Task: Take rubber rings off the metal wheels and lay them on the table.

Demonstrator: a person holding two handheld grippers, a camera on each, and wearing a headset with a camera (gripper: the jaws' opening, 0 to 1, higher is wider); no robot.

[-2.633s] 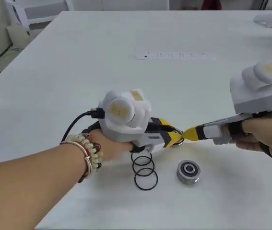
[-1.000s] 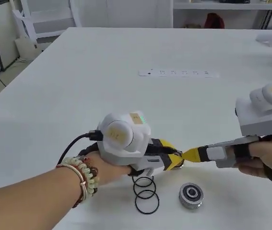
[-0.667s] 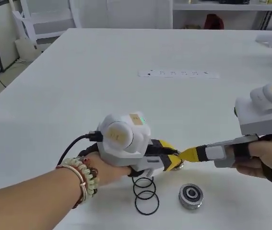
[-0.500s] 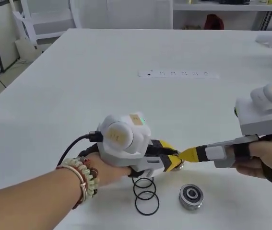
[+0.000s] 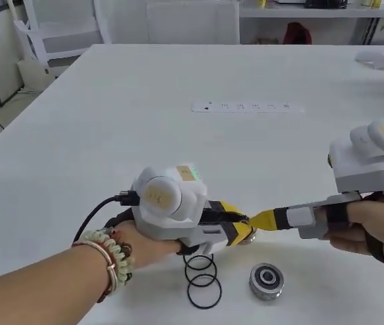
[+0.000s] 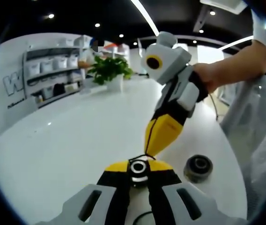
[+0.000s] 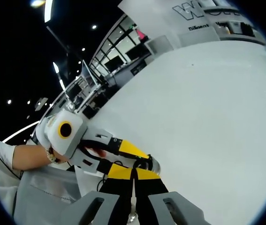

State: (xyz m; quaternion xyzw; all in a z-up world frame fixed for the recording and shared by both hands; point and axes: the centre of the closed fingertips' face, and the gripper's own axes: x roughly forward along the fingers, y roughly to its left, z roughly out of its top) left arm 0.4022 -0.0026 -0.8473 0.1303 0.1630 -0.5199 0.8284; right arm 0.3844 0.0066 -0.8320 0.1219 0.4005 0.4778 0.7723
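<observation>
My left gripper (image 5: 239,230) is shut on a small metal wheel (image 6: 138,168), held just above the white table (image 5: 144,122). My right gripper (image 6: 148,151) comes in from the right, its yellow jaws closed to a point at the wheel's rim, where a thin black rubber ring (image 6: 144,156) is pinched. In the right gripper view the held wheel (image 7: 150,164) sits just ahead of my right gripper (image 7: 133,172). Three black rubber rings (image 5: 204,279) lie in a row on the table below the left gripper. A second metal wheel (image 5: 266,280) lies flat to their right.
A white power strip (image 5: 246,107) lies across the middle of the table. A white object (image 5: 371,59) rests at the far right. White chairs (image 5: 192,20) stand along the far edge. A black cable (image 5: 100,206) trails from the left gripper.
The head camera has shifted a little. Both grippers stay tip to tip at the held wheel; the rings and the loose wheel on the table have not moved.
</observation>
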